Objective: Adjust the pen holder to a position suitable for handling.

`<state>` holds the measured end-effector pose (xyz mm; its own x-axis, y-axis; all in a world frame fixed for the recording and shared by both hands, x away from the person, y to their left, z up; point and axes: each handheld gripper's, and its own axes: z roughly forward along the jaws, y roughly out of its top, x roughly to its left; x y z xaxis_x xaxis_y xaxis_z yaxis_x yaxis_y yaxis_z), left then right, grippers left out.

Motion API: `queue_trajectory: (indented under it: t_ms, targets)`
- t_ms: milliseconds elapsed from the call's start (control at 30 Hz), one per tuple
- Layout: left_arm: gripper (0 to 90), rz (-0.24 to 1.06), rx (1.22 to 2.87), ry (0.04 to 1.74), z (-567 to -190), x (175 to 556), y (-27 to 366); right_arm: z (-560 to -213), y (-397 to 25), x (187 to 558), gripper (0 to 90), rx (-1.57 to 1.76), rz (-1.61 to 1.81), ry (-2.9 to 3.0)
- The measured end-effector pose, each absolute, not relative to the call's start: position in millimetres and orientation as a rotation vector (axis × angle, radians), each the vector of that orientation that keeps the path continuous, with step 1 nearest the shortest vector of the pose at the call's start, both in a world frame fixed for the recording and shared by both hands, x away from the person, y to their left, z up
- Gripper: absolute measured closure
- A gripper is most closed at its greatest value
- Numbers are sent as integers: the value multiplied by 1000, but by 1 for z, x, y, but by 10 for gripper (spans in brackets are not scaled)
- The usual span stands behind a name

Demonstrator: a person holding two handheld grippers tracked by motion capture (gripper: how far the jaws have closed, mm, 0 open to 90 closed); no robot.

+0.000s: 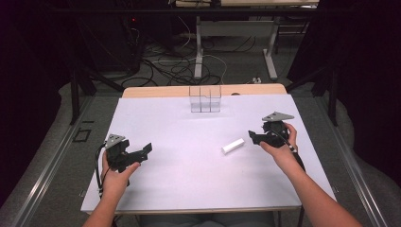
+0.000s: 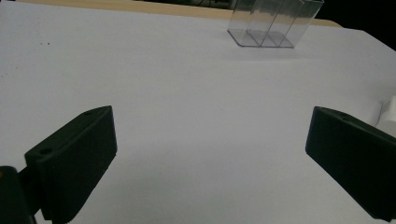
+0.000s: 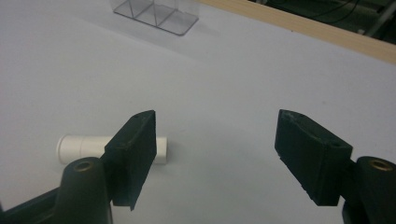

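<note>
Holding my right gripper (image 1: 256, 136) spread and empty, I see the white tube (image 1: 233, 146) on the surface (image 1: 189, 165) just to its left, long axis pointing roughly toward it, while my left gripper (image 1: 144, 152), also spread, sits well apart.

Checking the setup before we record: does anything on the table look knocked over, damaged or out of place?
Nothing stands out. The clear divided holder stands upright at the far edge, the white tube lies flat on the sheet and looks intact, and both grippers, left and right, are open and hold nothing.
</note>
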<state>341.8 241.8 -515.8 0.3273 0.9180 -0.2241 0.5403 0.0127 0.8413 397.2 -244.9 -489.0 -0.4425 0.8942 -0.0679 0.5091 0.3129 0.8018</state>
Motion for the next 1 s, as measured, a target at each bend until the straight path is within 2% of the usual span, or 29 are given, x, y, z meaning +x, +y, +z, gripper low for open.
queue_trajectory:
  t_ms: [300, 533, 667, 1000]
  targets:
    - [26, 497, 1676, 1339, -520, 343, 241, -470, -225, 426, 274, 1146, 895, 2233]
    - [35, 496, 1689, 1331, -520, 344, 239, -459, -206, 442, 219, 1118, 833, 2296]
    - [42, 498, 1692, 1327, -520, 345, 240, -453, -194, 449, 149, 1047, 745, 2333]
    - [43, 488, 1696, 1316, -521, 346, 239, -441, -162, 464, 143, 818, 571, 2399]
